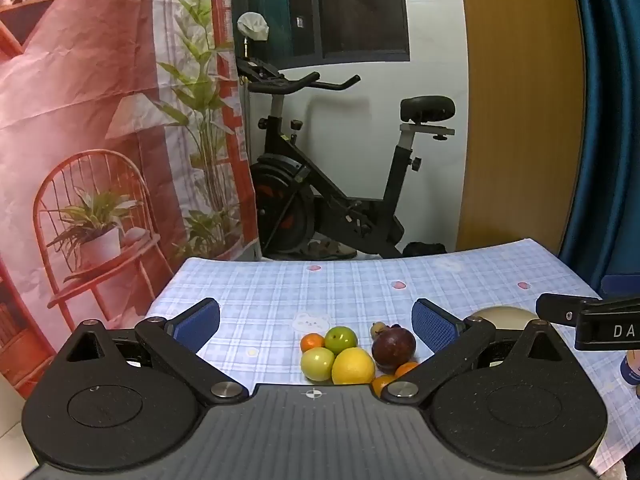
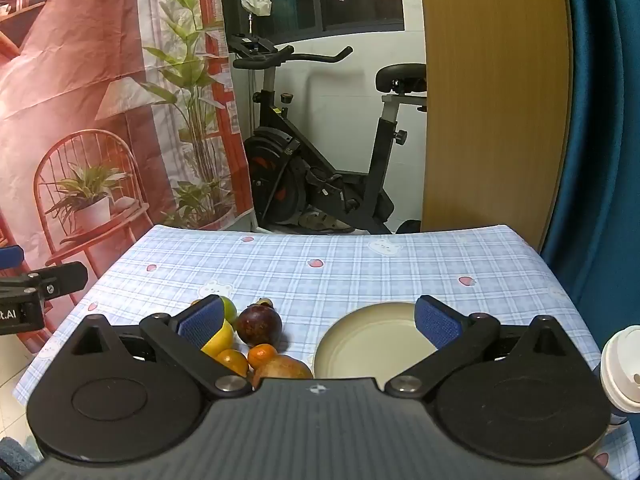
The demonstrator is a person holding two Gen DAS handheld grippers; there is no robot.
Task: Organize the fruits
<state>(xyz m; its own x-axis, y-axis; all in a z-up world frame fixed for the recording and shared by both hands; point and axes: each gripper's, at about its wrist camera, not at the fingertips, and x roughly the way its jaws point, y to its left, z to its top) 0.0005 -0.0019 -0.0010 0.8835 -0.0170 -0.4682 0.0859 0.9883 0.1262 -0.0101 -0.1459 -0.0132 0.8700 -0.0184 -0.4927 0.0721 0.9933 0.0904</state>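
Note:
A cluster of fruit lies on the blue checked tablecloth (image 1: 280, 288): a yellow lemon (image 1: 353, 366), two green fruits (image 1: 340, 339), small oranges (image 1: 312, 342) and a dark purple mangosteen (image 1: 393, 345). In the right wrist view the mangosteen (image 2: 259, 325), oranges (image 2: 262, 355) and a brownish fruit (image 2: 284, 367) lie left of an empty cream plate (image 2: 372, 344). My left gripper (image 1: 316, 320) is open and empty above the fruit. My right gripper (image 2: 318, 318) is open and empty, between the fruit and the plate. The plate's rim (image 1: 504, 316) shows behind my left gripper's right finger.
A white lidded cup (image 2: 622, 372) stands at the table's right front. An exercise bike (image 1: 332, 184) stands beyond the far table edge, with a printed backdrop (image 1: 100, 140) on the left and a blue curtain (image 2: 600, 120) on the right.

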